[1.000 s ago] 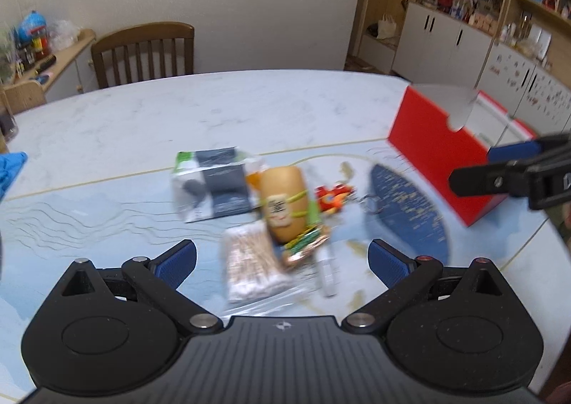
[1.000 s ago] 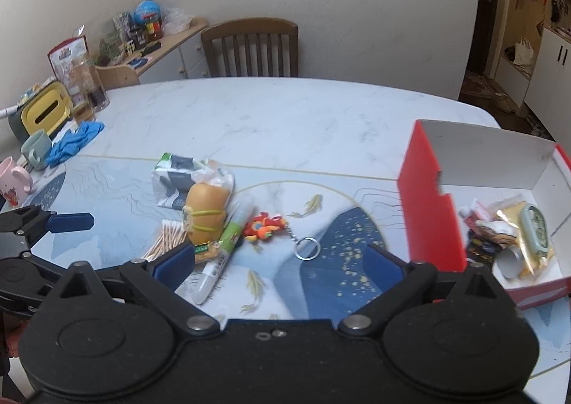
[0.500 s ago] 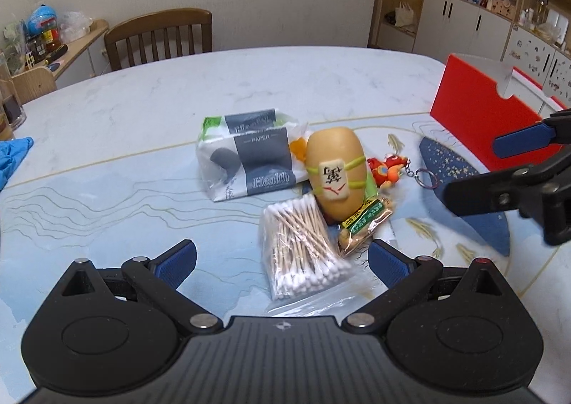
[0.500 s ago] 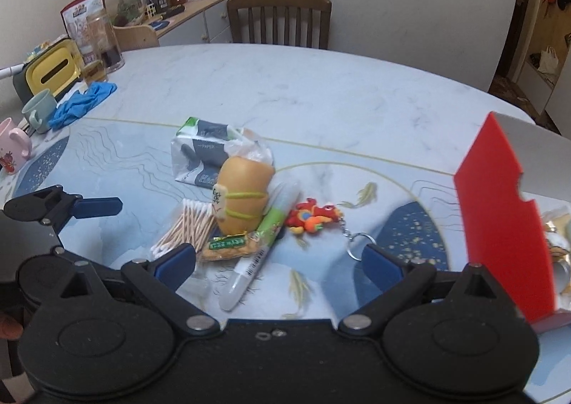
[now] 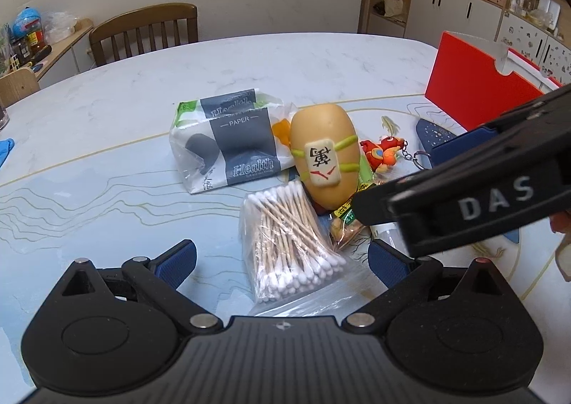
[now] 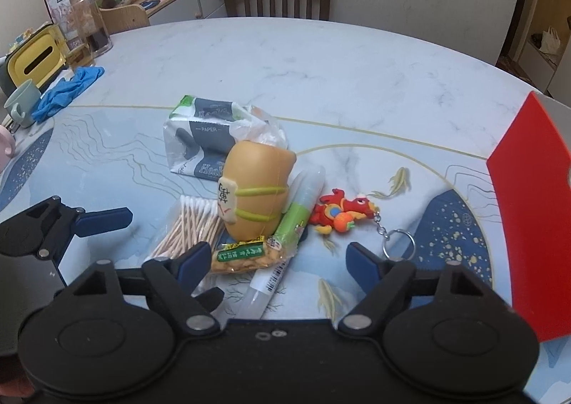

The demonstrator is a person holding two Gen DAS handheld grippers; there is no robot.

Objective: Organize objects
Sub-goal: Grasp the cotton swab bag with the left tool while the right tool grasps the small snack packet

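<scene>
Right wrist view showed the right hand-held gripper (image 6: 276, 257) released, its jaws spread wide and low over the pile on the desk (image 6: 321, 57). Between its fingertips lay the snack packet (image 6: 246, 256) and the lower end of the green pen (image 6: 285, 236), both touching the yellow toy (image 6: 257, 200). The left hand-held gripper (image 5: 282, 257) was released too, straddling the bag of cotton swabs (image 5: 289, 236). The tissue pack (image 5: 228, 143) sat behind the toy; the red keychain (image 6: 342, 215) lay just beside the pen. The red box (image 6: 535, 211) stood well apart to the right. A clean pick would likely mean centring on one item, probably the pen, and closing across its narrow width without catching the packet.
</scene>
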